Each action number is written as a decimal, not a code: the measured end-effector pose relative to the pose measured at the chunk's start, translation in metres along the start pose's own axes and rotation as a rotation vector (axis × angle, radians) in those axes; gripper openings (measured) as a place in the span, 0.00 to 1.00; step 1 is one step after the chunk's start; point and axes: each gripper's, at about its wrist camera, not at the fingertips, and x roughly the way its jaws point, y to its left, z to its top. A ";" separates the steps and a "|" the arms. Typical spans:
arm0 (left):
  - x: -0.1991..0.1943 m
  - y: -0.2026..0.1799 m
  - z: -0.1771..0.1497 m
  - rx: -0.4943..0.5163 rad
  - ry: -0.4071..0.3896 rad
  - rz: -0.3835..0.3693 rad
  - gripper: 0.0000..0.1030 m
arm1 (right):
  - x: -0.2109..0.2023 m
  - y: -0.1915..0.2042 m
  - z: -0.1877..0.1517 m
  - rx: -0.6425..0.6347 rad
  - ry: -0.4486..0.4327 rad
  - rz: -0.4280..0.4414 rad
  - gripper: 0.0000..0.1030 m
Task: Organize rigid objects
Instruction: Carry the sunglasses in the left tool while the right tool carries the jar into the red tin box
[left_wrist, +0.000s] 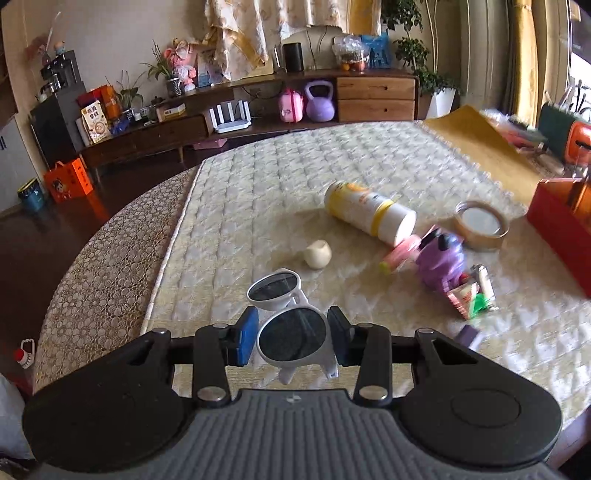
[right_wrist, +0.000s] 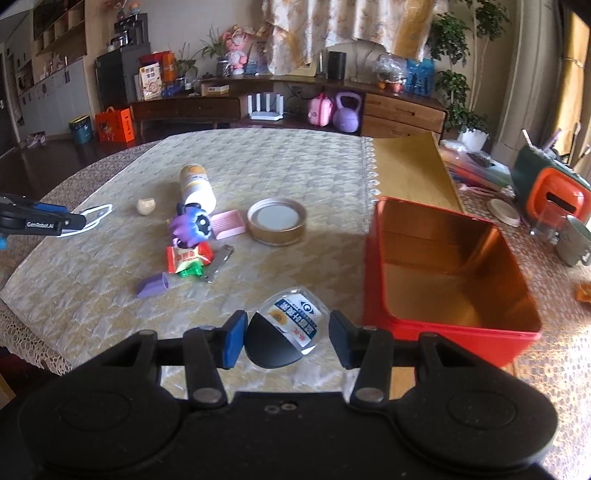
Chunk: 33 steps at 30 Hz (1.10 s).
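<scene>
Living room behind, sideboard along the far wall; your work sits on the quilted counter. Biggest item is the red tin, open-topped and empty as far as you can see, just right of your right tool and slightly ahead. That's the relation that matters: the right hand is the nearer one, with only a short swing right to clear the rim. That tool is partly closed on a small round case, labelled clear lid, dark base; whether both pads actually press it, I can't tell. Your left tool is far left, with the clutter between it and the tin, and clamps white sunglasses by one lens, the long axis running away from you.
</scene>
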 end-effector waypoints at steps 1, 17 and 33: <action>-0.005 -0.002 0.002 -0.002 -0.004 -0.006 0.39 | -0.005 -0.004 -0.001 0.001 -0.008 -0.003 0.46; -0.054 -0.102 0.041 0.090 -0.082 -0.226 0.39 | -0.045 -0.065 0.010 0.022 -0.065 -0.066 0.46; -0.028 -0.241 0.088 0.235 -0.107 -0.412 0.39 | -0.012 -0.140 0.017 0.045 -0.019 -0.105 0.46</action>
